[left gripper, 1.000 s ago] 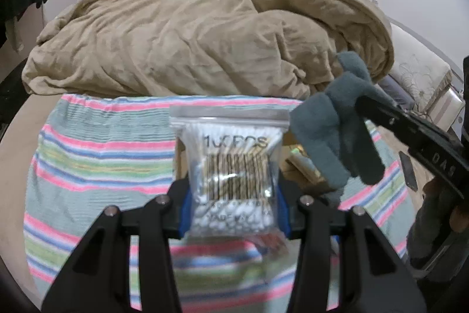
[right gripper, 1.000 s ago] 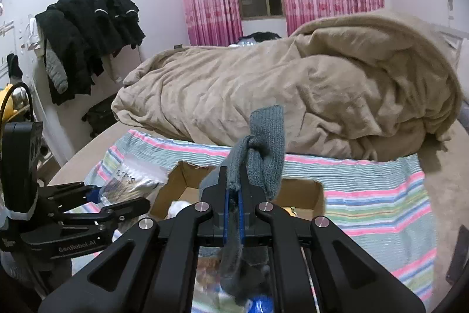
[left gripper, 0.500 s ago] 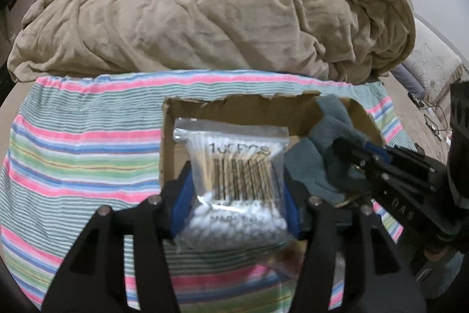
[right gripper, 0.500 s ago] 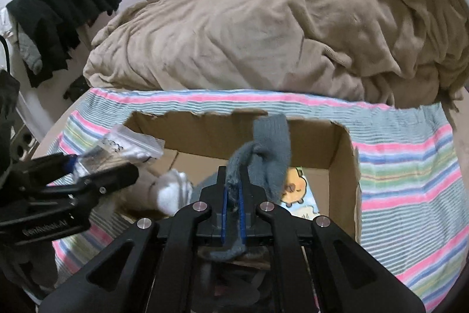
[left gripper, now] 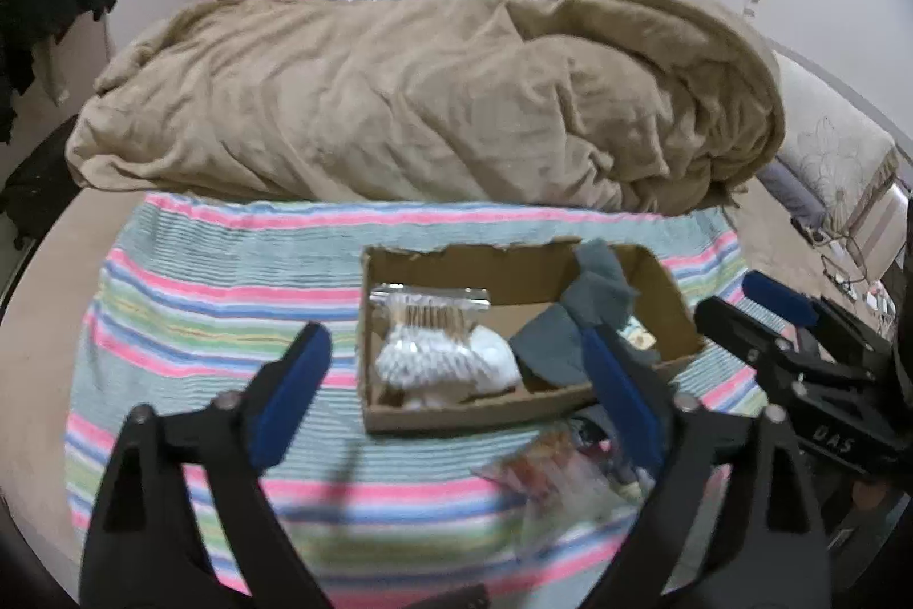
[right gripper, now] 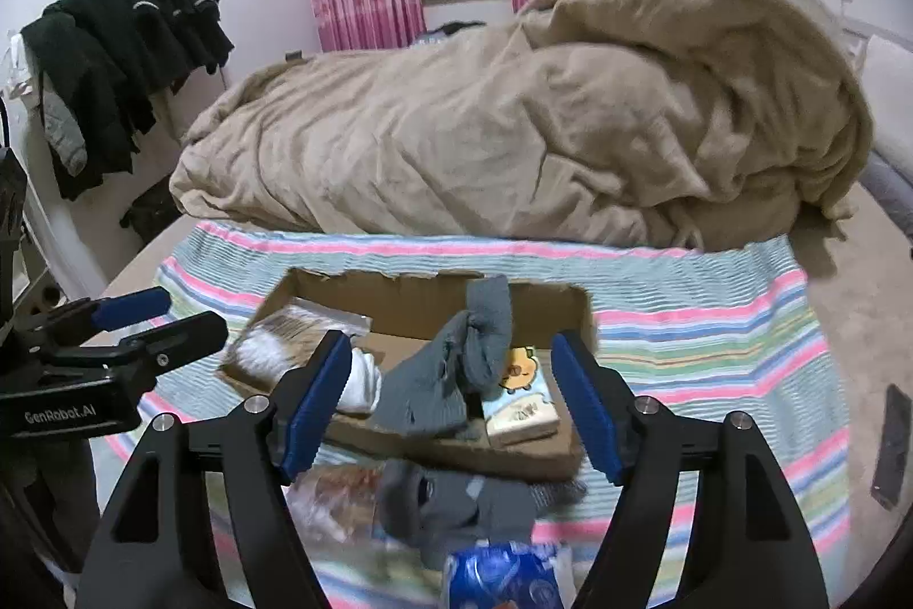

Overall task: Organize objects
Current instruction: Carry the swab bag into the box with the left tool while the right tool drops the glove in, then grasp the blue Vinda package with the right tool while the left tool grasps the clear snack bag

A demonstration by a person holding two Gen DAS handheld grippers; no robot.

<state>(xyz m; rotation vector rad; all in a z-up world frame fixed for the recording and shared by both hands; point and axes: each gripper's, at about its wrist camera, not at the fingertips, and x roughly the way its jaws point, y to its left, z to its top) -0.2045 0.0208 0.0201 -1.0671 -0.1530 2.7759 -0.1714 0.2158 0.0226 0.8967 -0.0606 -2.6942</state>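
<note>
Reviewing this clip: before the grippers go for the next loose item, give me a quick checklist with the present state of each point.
1. Left gripper open and empty: ok.
2. Right gripper open and empty: ok.
3. Cotton swab bag lying inside the cardboard box: ok.
4. Grey glove fully inside the box: cannot tell; one end stands up against the back wall.
5. Loose items left outside the box: not ok; a second grey glove, a clear packet and a blue packet lie on the striped cloth in front.
6. Room left in the box: cannot tell; a cartoon pack fills the right side.
</note>
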